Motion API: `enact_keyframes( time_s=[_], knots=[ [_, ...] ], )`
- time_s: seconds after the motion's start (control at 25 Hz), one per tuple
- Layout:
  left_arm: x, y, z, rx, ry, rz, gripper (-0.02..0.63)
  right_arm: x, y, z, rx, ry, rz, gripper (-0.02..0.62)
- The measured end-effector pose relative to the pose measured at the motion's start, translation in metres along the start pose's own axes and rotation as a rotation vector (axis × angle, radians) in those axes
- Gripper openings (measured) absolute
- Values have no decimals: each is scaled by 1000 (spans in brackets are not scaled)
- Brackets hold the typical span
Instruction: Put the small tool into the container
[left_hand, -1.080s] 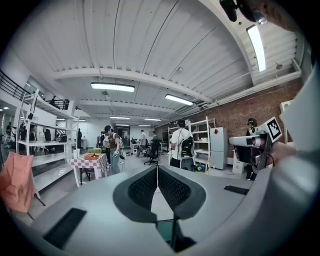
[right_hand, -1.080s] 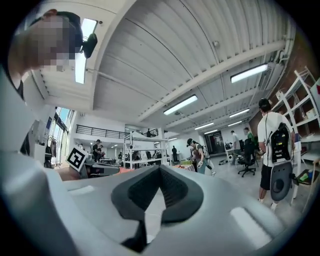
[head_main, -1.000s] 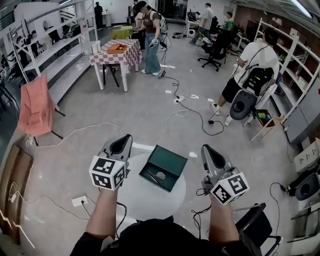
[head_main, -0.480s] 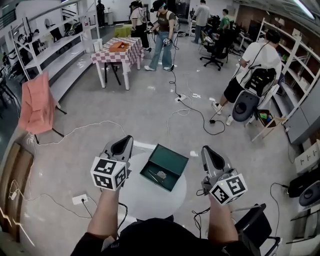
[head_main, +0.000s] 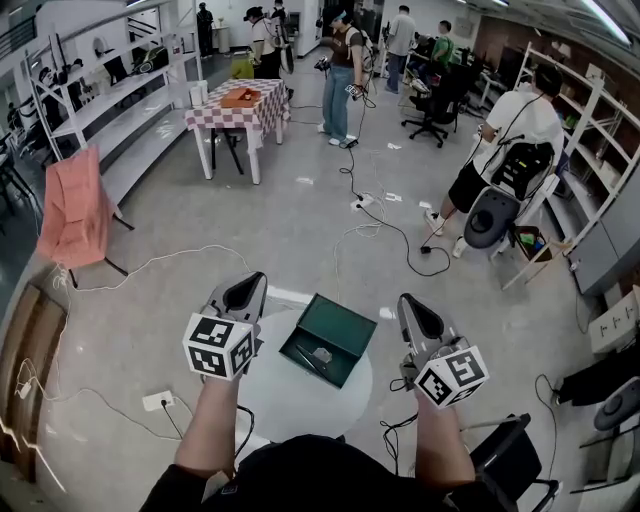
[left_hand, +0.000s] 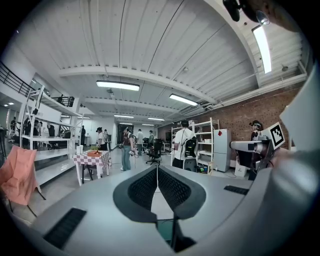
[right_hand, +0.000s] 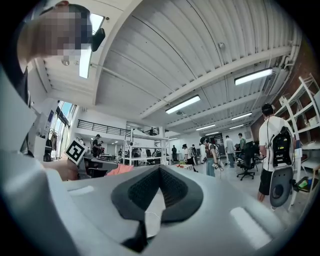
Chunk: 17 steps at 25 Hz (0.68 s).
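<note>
- The dark green rectangular open box (head_main: 345, 316) is sitting on the round white table (head_main: 285, 395), turned at an angle to the table's near edge.
- The small pale grey tool (head_main: 321, 353) is lying inside the box, resting on its floor near the middle. It is showing too small for its shape to be told.

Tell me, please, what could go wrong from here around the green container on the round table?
1. The green container sits toward the far edge of the small round table. A nudge from the left hand-held gripper or the right hand-held gripper might slide it off.
2. Cables trail across the floor nearby, so a step could snag one.
</note>
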<state>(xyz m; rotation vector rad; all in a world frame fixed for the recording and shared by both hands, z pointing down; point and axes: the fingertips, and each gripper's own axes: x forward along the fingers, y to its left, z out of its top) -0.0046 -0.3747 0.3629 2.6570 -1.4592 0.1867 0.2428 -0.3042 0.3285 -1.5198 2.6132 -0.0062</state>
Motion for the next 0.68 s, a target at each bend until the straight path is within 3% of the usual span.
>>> enact_keyframes(
  time_s=[0.68],
  knots=[
    [12,-7,9,12,-14,-13,11,6,-6,6,-13,-7,17,8]
  ],
)
